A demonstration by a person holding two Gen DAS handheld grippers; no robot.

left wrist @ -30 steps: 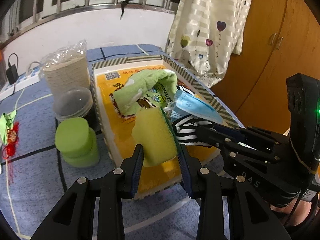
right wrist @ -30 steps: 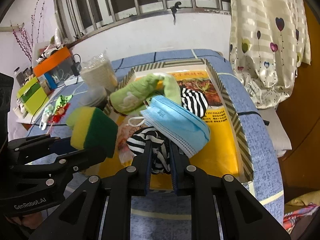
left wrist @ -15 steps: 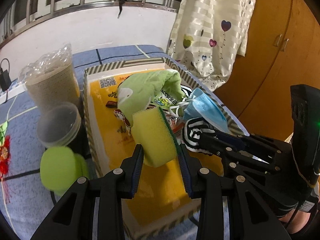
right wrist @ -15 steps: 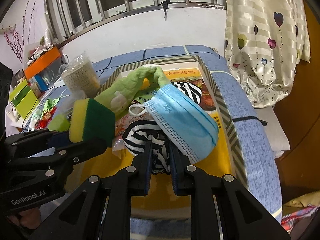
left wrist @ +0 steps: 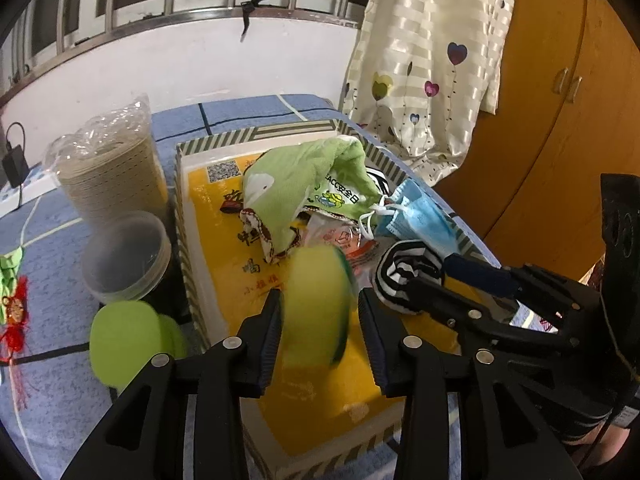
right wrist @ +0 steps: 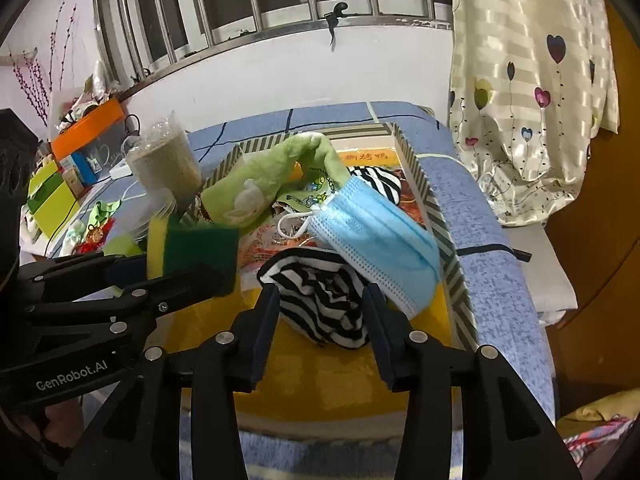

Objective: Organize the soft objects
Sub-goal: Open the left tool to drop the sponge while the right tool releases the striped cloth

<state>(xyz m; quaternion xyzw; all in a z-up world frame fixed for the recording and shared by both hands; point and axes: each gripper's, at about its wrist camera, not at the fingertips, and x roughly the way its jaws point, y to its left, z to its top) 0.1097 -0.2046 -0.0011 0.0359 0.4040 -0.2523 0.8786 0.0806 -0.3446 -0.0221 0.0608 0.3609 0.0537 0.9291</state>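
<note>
The sponge (left wrist: 316, 304) is motion-blurred between the left gripper (left wrist: 320, 322) fingers, which have just been opening; whether the pads touch it is unclear. The right gripper (right wrist: 320, 320) fingers, also just opening, stand released around the striped cloth (right wrist: 320, 300), lying in the box (right wrist: 444, 220) under the blue mask (right wrist: 380, 240).

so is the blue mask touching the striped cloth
Touching: in the right wrist view the blue mask drapes over the striped cloth's upper right edge, with no gap between them.
</note>
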